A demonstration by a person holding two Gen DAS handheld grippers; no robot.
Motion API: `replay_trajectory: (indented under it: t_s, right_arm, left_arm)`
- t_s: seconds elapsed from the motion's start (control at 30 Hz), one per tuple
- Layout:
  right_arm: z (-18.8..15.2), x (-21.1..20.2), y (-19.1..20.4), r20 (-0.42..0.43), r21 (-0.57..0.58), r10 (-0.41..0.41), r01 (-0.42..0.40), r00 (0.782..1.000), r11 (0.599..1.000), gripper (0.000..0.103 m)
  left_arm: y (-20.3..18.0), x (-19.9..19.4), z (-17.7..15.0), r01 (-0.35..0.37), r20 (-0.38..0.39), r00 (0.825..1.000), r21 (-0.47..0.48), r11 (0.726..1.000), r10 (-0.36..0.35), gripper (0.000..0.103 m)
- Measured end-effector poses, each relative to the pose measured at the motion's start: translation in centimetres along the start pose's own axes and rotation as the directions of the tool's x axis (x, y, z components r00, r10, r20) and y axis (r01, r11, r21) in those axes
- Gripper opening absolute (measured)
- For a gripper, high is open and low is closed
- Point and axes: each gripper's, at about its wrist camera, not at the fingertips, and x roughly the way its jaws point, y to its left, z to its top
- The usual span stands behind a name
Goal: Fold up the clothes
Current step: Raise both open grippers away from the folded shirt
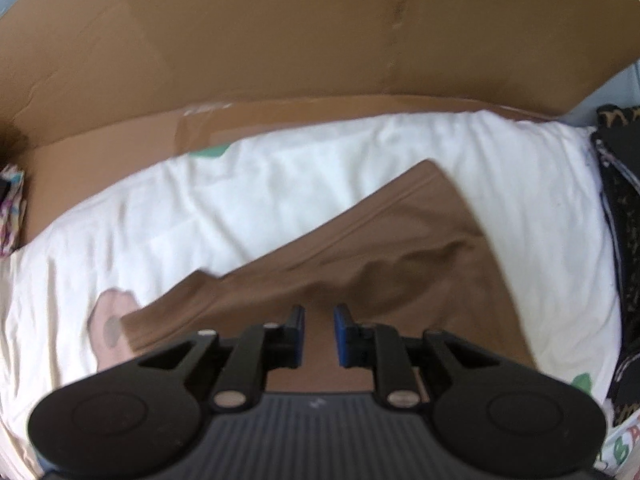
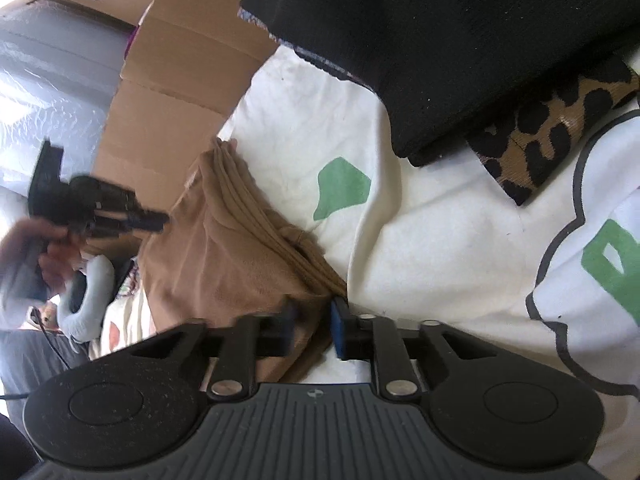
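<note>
The tan garment [image 2: 224, 248] lay on the white printed sheet [image 2: 440, 240], its bunched edge clamped in the right hand-held gripper [image 2: 312, 326], while the left hand-held gripper [image 1: 319, 334] hung above it, jaws slightly apart and empty. I judged a fold midway, next needing that edge carried across. Only the right view showed the folded black garment [image 2: 460, 48].

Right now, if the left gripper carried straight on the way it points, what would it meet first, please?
Most likely the brown garment: the left gripper points steeply down with that cloth directly beyond its fingertips, lying on the white sheet. How near the cloth is I cannot tell.
</note>
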Motion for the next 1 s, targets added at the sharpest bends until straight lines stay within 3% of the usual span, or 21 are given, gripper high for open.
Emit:
replay_trajectory:
  t_s: [0.2,0.47,0.63,0.77,0.9,1.0]
  right_arm:
    - [-0.2,-1.1,0.4,0.031,0.003,-0.013,0.013,0.999,1.000,0.002]
    - [-0.5,-1.1,0.7,0.015,0.004,-0.061,0.061,0.998,0.998,0.007]
    - [-0.5,-2.9,0.8,-0.011,-0.043,-0.123,0.122,0.992,0.992,0.007]
    - [-0.1,-4.1,1.0,-0.030,-0.079,-0.166,0.163,0.986,0.983,0.033]
    - [1.0,-4.2,2.2,-0.056,-0.144,-0.189,0.179,0.980,0.973,0.037]
    - [2.0,-3.4,3.5,-0.083,-0.207,-0.205,0.184,0.975,0.961,0.043]
  left_arm:
    - [3.0,1.1,-1.2,-0.029,-0.004,1.000,-0.027,0.999,0.029,0.017]
    - [4.6,4.5,-0.4,0.008,0.009,1.000,-0.069,0.998,-0.008,0.016]
    - [5.2,3.3,0.4,0.052,0.039,0.998,-0.082,0.995,-0.049,0.016]
    - [6.4,1.5,0.4,0.106,0.069,0.993,-0.076,0.992,-0.100,0.017]
    - [8.3,-0.2,-0.4,0.130,0.091,0.988,-0.090,0.987,-0.122,0.031]
    - [9.9,-1.3,-1.5,0.145,0.101,0.986,-0.109,0.983,-0.134,0.033]
